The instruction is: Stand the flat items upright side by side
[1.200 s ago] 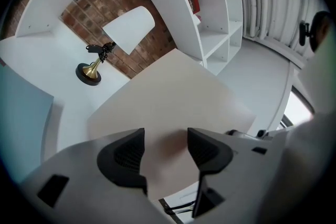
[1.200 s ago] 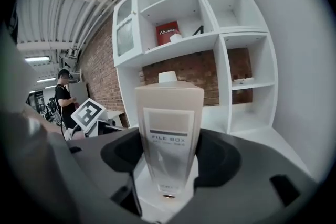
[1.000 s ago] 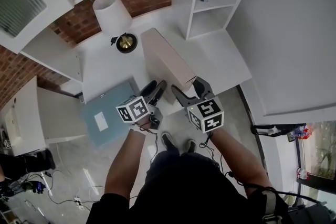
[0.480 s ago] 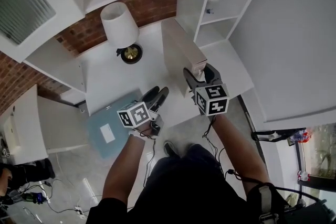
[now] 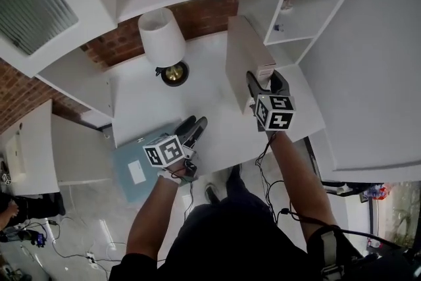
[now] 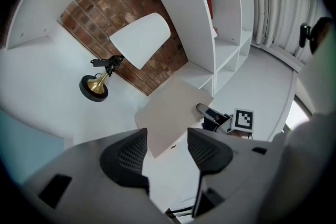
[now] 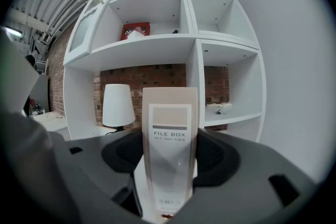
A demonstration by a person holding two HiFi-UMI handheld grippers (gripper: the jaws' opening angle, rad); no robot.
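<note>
- White worktop [image 5: 217, 122], spreading forward and right of the lamp [image 5: 161, 36], shelf bays behind.
- Beige file box [image 5: 245, 59], just right of the lamp, stood on end with its long axis vertical and its labelled spine [image 7: 169, 155] towards the person; broad faces running back towards the shelves. Not clear from any view whether its foot rests on the worktop or hangs just above it.
- Blue file box [image 5: 128, 151], flat on its broad face, well forward of the lamp and slightly to its left, at the near edge of the worktop; no telling whether on the worktop or on something lower beside it. Long axis roughly along the line from lamp to person.
- Right gripper [image 5: 266, 79], forward and right of the lamp, fingers pinching the beige file box by the two sides of its spine, low down.
- Left gripper [image 5: 195, 123], forward of the lamp, just beside the blue file box's right edge; fingers [image 6: 126, 157] spread, nothing between them, pointing towards the beige file box.
- Judged from this: beige file box about placed, blue file box not yet raised. Nearer hand for it clearly the left. Key relation: blue file box to the left of the spread fingers and below them, so a swing away from the lamp side and down onto an edge, then a turn upright beside the beige one.
</note>
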